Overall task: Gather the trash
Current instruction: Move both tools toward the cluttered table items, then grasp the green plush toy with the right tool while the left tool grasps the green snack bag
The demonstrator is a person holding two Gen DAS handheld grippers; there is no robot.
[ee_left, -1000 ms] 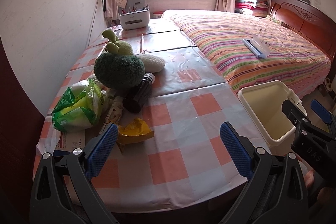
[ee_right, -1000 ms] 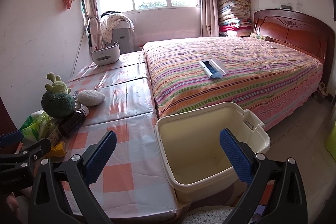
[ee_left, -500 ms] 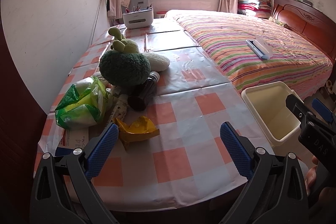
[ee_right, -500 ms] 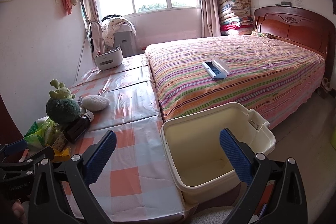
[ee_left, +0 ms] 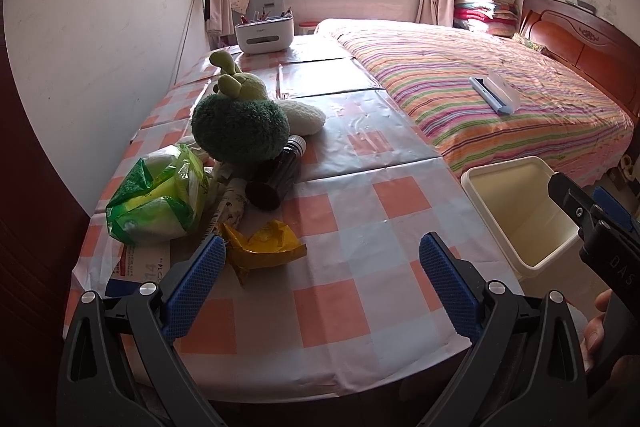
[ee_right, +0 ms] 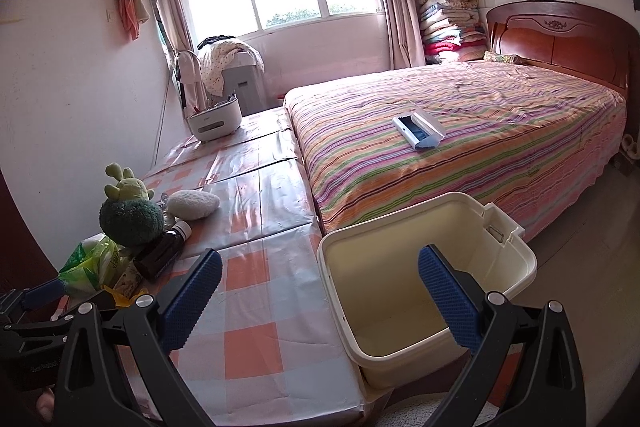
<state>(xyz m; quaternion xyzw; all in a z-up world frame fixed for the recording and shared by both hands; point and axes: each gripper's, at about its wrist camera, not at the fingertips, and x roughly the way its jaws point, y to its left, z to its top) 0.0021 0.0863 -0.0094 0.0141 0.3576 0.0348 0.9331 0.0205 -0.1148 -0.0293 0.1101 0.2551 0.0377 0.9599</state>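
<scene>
Checked table point(ee_left: 360, 227) runs alongside the bed, w/ the cream bin point(ee_right: 516, 251) parked at its near corner, probably so trash goes straight in. Bin looks empty. Clutter sits at table's left: plush, green bag point(ee_left: 156, 195), dark bottle point(ee_left: 276, 179), then crumpled yellow wrapper point(ee_left: 260, 247), nearest. Left gripper point(ee_left: 320, 279) jaws wide, holding nothing, wrapper just past its left pad. Right gripper point(ee_right: 320, 291) also spread, empty, over the bin.

Wrapper point(ee_left: 262, 247) on table point(ee_left: 360, 227), bottle point(ee_left: 278, 173) behind; bin point(ee_left: 516, 203) right of table
</scene>
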